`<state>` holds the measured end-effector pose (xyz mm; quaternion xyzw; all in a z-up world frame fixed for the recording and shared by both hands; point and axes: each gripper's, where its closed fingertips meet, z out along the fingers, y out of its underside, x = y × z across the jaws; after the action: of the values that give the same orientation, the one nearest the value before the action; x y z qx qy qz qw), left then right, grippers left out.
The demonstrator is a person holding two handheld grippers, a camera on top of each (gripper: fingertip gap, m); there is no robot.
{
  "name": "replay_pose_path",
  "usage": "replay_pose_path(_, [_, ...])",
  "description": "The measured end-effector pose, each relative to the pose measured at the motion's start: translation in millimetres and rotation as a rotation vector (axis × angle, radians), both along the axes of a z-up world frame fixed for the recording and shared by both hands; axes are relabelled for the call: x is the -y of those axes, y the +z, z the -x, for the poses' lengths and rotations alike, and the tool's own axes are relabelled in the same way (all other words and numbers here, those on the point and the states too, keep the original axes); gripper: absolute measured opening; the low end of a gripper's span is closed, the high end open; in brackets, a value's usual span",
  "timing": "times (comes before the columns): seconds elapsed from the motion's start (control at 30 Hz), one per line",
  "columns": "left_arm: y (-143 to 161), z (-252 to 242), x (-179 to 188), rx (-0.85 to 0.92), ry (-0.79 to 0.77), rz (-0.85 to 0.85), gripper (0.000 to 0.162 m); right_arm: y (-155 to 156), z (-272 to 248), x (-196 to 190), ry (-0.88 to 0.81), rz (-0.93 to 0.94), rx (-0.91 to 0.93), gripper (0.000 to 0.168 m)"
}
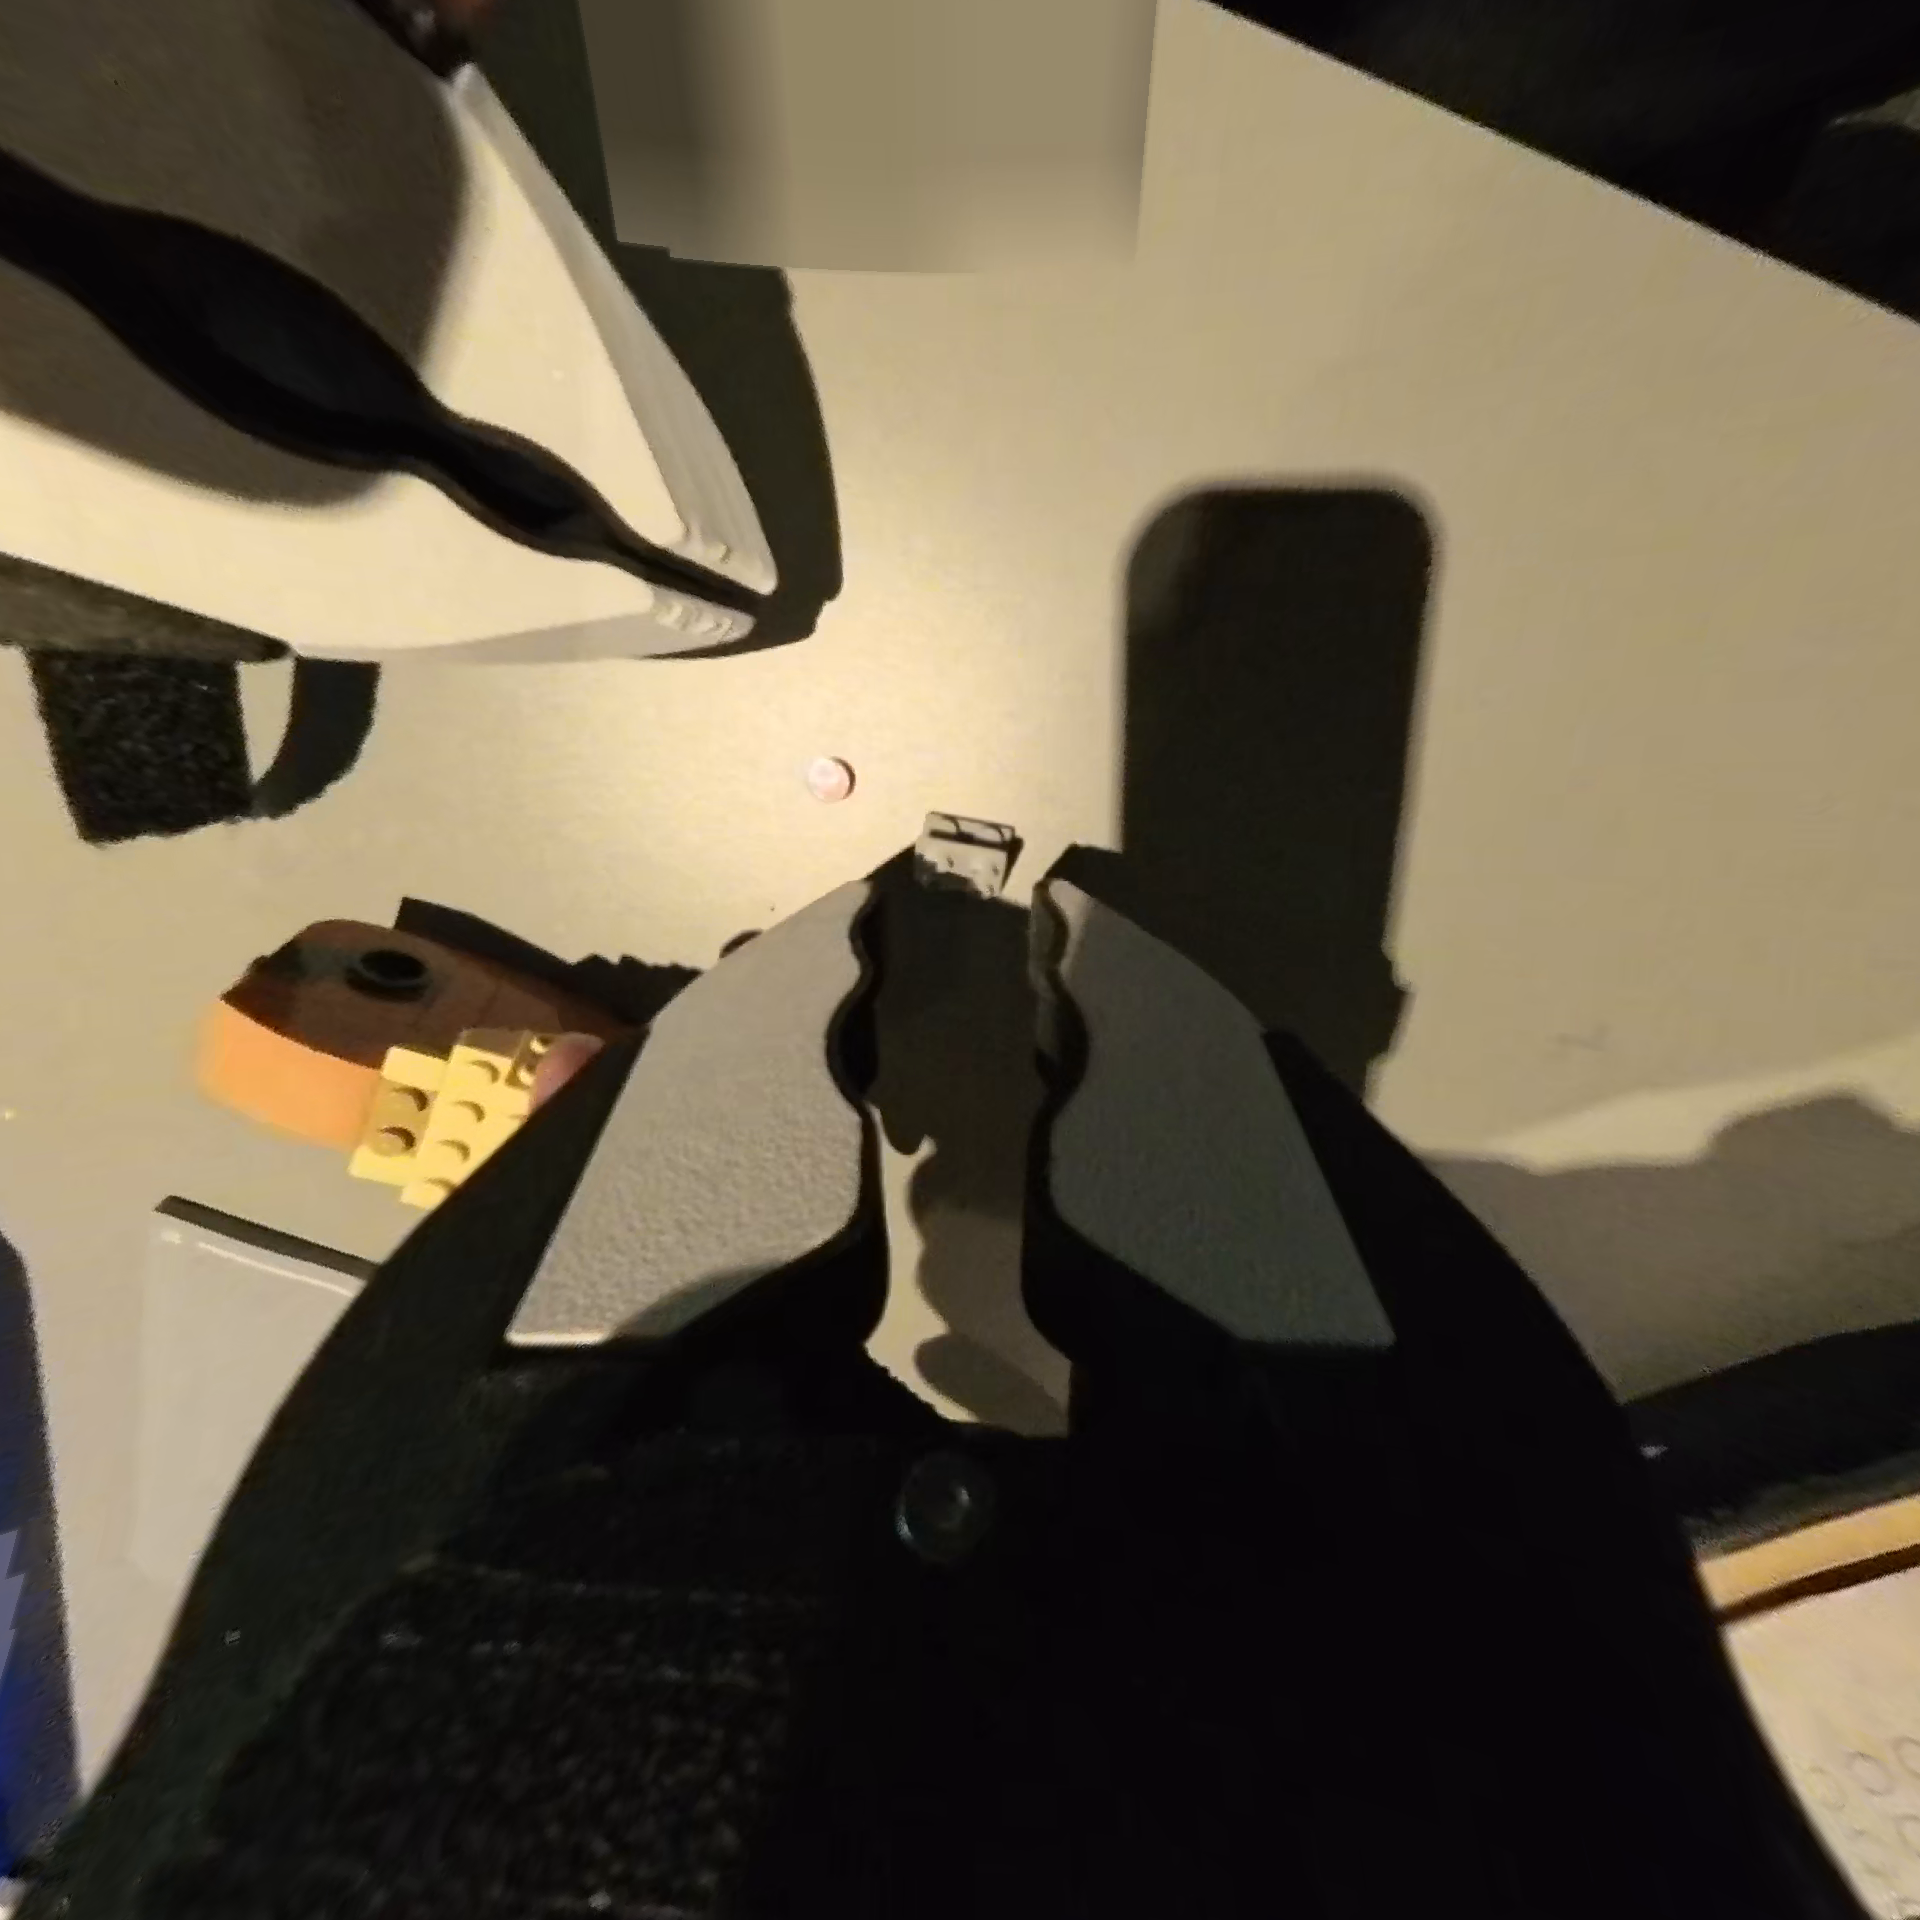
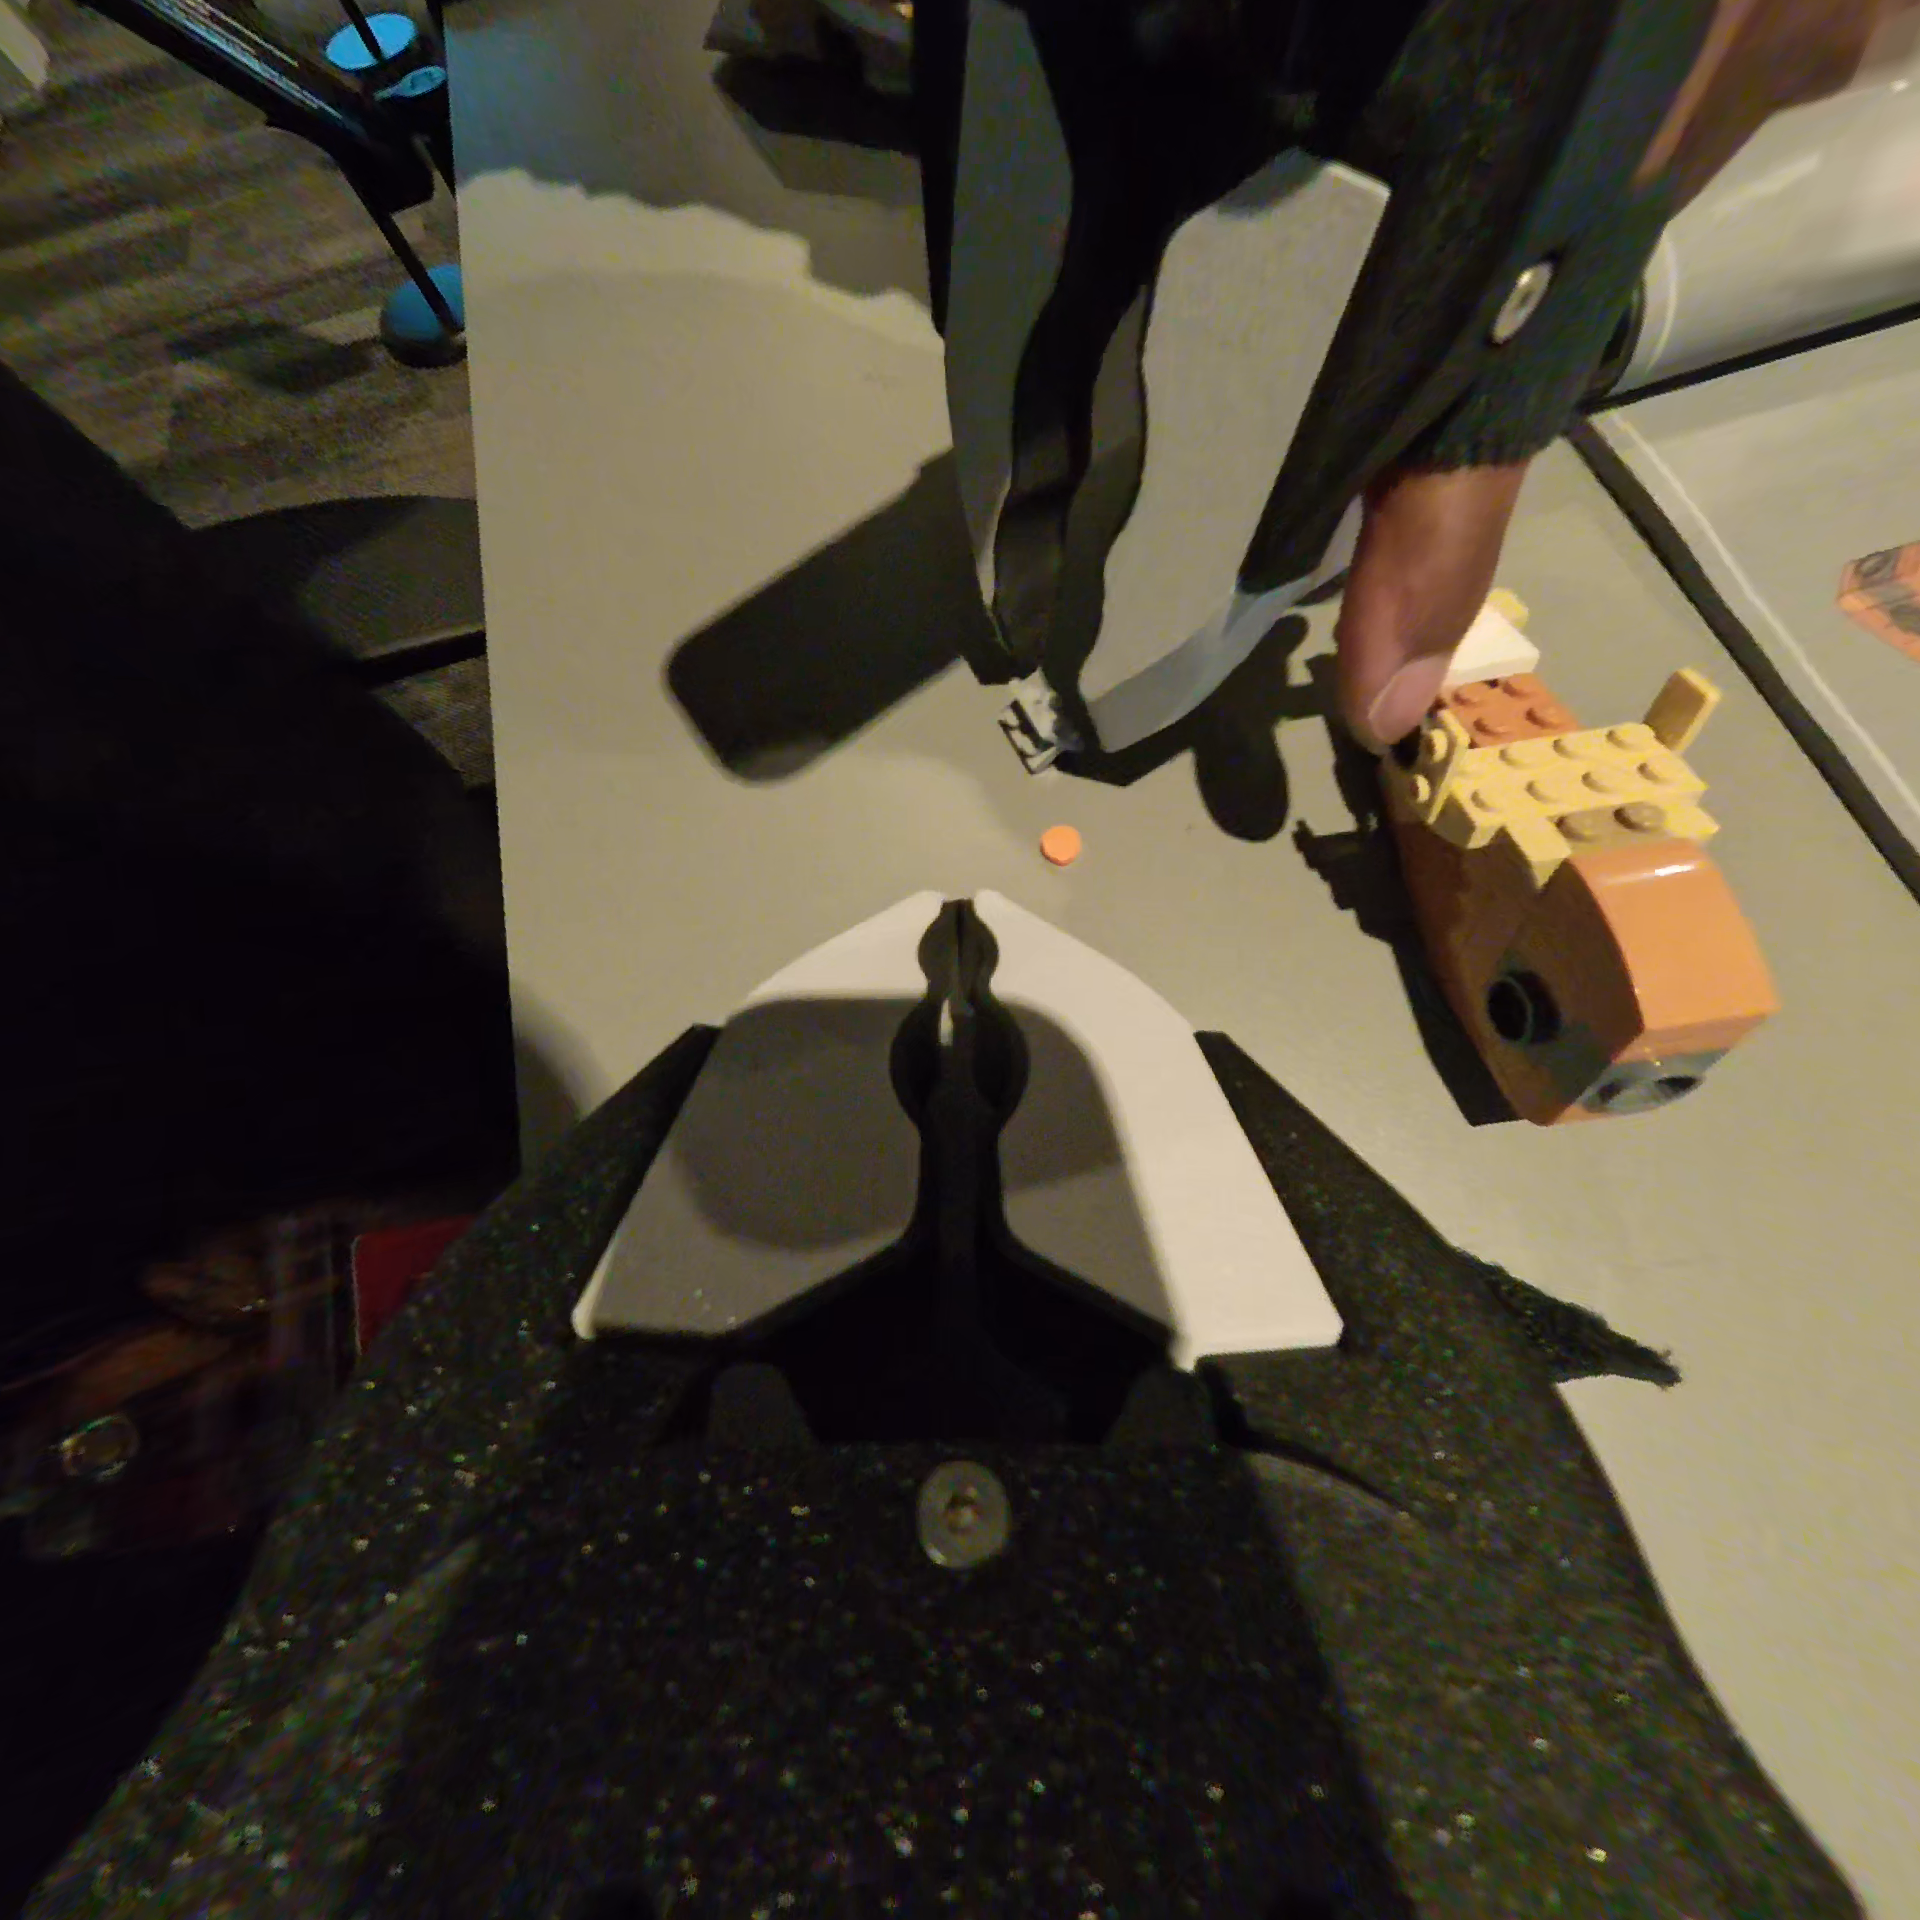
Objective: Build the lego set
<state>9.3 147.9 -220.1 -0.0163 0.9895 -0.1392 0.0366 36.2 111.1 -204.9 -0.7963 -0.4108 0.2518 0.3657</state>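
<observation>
Nearest on the grey surface [image 2: 727, 436], the right claw [image 2: 961, 914] hovers pinched empty. Beyond a small orange stud [image 2: 1061, 844], the left claw [image 1: 951, 894] straddles a dark brick [image 1: 964, 854], narrowly parted, needing closure. Farther sits the brown model [image 2: 1558, 914].

Both wrist cameras look steeply down at the desk [image 2: 727, 468] from close, facing each other, sharing the orange stud [image 1: 829, 778] [image 2: 1061, 844].

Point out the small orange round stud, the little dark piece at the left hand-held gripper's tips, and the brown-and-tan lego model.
orange round stud [image 2: 1061, 844], right wrist view, top face.
dark piece [image 1: 964, 854], left wrist view, its middle.
lego model [image 2: 1579, 935], right wrist view, brown curved side.
</observation>
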Motion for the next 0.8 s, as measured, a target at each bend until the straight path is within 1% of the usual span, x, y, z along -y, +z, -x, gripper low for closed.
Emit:
replay_pose_path(0.23, [-0.2,-1.5,2.5,-0.009,-0.044,-0.001,0.022,0.1,0.5,0.4,0.004,0.004,-0.003,0.0])
replay_pose_path(0.33, [-1.0,-0.3,0.5,-0.028,-0.049,0.0,0.017,0.3,0.5,0.4,0.004,0.003,-0.004,0.0])
replay_pose_path(0.5, [-1.1,2.7,5.3,-0.035,-0.01,0.063,0.016,0.4,0.1,-0.2,-0.001,0.002,-0.003,0.0])
replay_pose_path(0.57, [-1.0,2.6,9.1,-0.022,0.031,0.104,0.016,0.2,0.1,-0.3,-0.001,0.002,-0.003,0.0])
replay_pose_path(0.67, [-0.3,1.7,14.5,0.02,0.141,0.175,0.015,0.9,-0.2,-0.6,-0.004,0.003,-0.008,0.0])
replay_pose_path(0.8, [-0.1,-3.4,15.3,0.122,0.377,0.251,0.015,3.2,-2.0,-2.9,-0.022,0.004,-0.027,0.0])
